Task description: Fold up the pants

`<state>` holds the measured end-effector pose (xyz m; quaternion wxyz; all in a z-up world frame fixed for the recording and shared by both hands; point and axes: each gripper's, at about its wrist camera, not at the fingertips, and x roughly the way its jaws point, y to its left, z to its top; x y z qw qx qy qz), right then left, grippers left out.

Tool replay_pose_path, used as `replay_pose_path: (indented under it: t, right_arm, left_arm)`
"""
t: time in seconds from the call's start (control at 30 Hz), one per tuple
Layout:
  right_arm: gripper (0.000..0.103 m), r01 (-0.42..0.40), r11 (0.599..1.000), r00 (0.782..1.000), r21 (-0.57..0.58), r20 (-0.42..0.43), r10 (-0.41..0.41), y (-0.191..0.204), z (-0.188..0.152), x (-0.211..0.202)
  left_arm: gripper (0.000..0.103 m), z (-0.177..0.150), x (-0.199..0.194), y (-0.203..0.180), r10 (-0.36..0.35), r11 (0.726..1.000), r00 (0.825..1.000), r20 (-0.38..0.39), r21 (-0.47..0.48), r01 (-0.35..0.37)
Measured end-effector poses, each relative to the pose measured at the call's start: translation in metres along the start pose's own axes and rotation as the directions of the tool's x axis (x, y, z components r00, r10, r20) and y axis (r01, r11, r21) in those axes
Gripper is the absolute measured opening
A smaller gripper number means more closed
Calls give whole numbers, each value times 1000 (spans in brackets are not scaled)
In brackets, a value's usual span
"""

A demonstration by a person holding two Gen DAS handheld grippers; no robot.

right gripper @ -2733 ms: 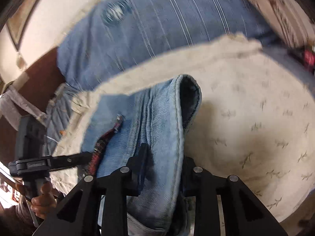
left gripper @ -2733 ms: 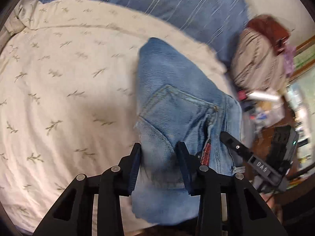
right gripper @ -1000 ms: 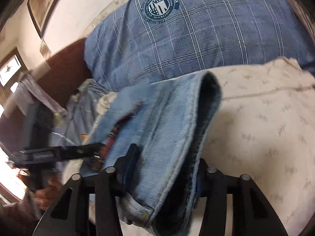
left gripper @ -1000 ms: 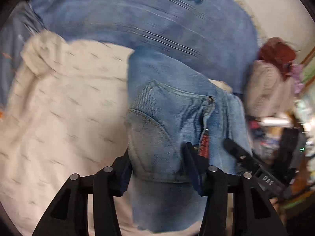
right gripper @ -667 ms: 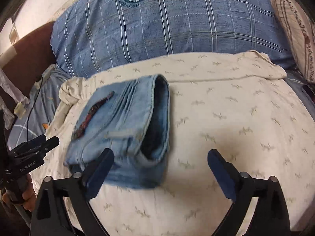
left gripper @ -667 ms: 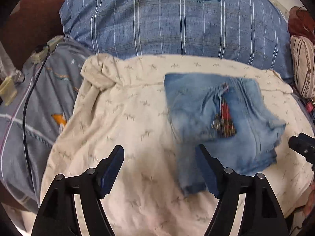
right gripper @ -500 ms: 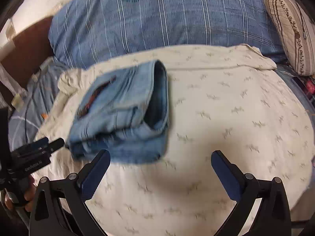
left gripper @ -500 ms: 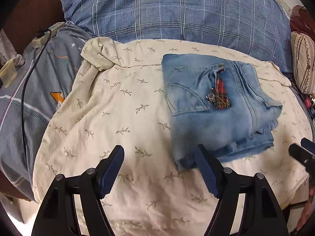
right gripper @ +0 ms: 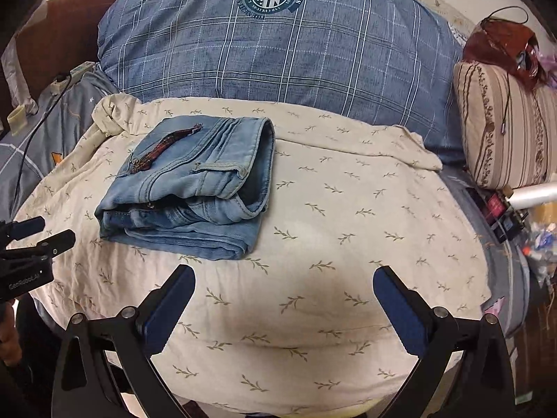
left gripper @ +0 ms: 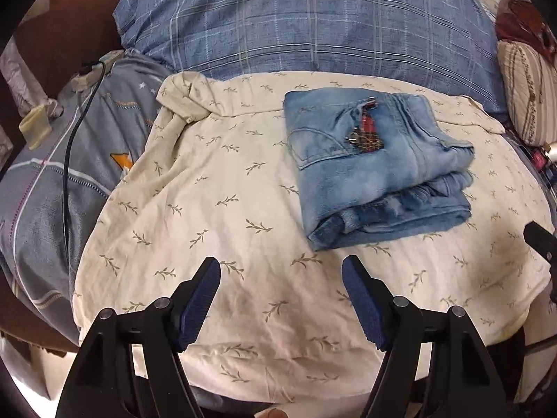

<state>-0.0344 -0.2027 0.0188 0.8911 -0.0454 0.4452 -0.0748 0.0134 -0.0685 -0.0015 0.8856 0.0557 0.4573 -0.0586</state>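
The light blue denim pants (left gripper: 376,163) lie folded into a compact stack on the cream leaf-print sheet (left gripper: 222,216), back pocket and a red plaid tag facing up. They also show in the right wrist view (right gripper: 195,188), left of centre. My left gripper (left gripper: 281,278) is open and empty, pulled back from the stack's near edge. My right gripper (right gripper: 283,287) is open wide and empty, back from the pants and to their right. The left gripper's tips (right gripper: 38,237) show at the left edge of the right wrist view.
A large blue plaid pillow (right gripper: 278,41) lies behind the sheet. A grey-blue bedcover with a black cable (left gripper: 69,160) is at the left. A striped cushion (right gripper: 504,132) and clutter on a side surface (right gripper: 515,216) are at the right.
Both grippers let go of the folded pants and opened. They drew back toward me, leaving the stack lying on the sheet.
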Motion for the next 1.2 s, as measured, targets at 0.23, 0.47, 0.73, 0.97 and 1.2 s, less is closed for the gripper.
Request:
replay_pose_path:
  t: [0.23,0.47,0.73,0.97,1.2]
  right_arm:
    - [103,9,1000,1000,-2,-4,-9,-3,-6,-6]
    - [103,14,1000,999,25,-31,-13,-10,-15,-4]
    - [103,10,999,999,51,-51,-7,-15,-18,-2]
    - [103,12,998,998,57,-61,-8,-17,-19,1]
    - [103,14,997,997,72,-71,-9,-20,-20,3]
  left_arm:
    - [72,-12,-27,-18,-43,997,998,39,67,40]
    - [72,-21,-41,-28,-72,992,996,48,108,66]
    - [72,-20,-53,-33,-138,984,988,72,120,129]
    - [72,-23,-62,-38,-148,981,987,69,137,138]
    - [72,-19,-57,-41,-140,980,988,58,152,130]
